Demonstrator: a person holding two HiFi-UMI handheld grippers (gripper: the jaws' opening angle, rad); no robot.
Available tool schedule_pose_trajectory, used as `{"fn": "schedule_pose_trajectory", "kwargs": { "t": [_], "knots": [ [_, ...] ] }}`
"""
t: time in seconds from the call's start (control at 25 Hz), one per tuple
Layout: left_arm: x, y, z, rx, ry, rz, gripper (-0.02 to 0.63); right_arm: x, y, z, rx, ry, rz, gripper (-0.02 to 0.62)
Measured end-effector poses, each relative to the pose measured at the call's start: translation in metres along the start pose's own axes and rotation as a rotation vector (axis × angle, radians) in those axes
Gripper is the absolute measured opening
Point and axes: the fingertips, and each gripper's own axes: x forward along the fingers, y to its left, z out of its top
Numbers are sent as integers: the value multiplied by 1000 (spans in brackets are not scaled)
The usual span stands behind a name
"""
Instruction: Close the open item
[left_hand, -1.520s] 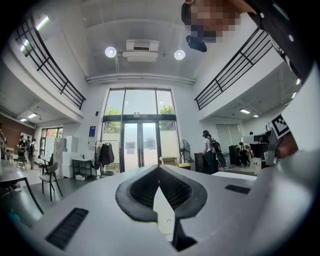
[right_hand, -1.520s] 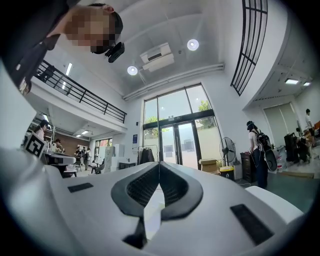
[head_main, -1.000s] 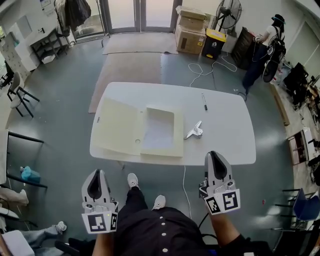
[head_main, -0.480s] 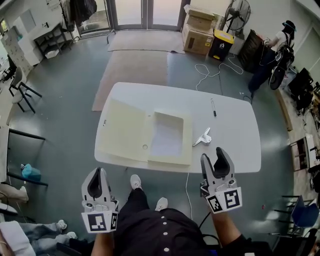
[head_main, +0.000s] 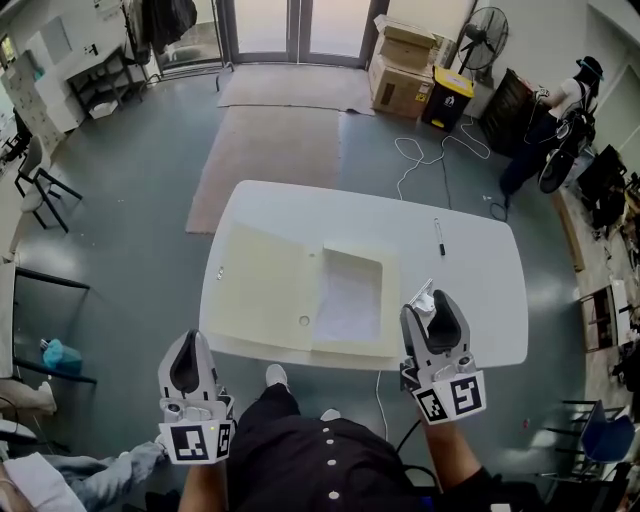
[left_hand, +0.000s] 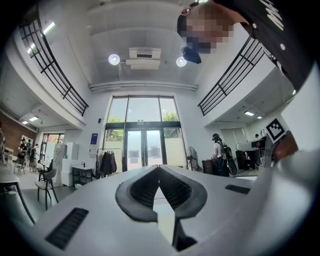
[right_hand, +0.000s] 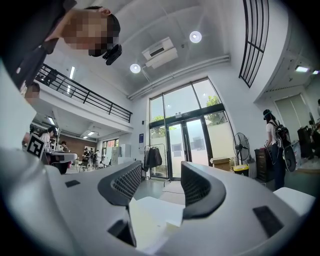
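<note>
Right gripper (head_main: 431, 316) jaws, previously closed, are opening with nothing between them. Left gripper (head_main: 187, 352) jaws are closed, empty. Box file (head_main: 300, 300) lies open on the worktop (head_main: 470, 270), at 11 o'clock from the right gripper: approach stage.

Daylight from the glass doors (left_hand: 142, 132) and round ceiling lamps (left_hand: 114, 59) lit everything brightly; fisheye distortion curved the edges.

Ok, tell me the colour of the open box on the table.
The open box is pale cream, clearest in the head view.
</note>
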Motion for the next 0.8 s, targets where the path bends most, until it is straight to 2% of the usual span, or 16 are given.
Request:
{"fn": "schedule_pose_trajectory", "kwargs": {
  "t": [0.36,0.56,0.8],
  "knots": [
    [53,52,-1,7,-1,-11,17,70,19,5,-9,11,-15,270],
    [68,76,-2,12,-2,-34,17,95,33,1,-7,14,-29,247],
    [78,92,-10,21,24,-26,17,123,41,-17,0,77,-4,255]
  ]
}}
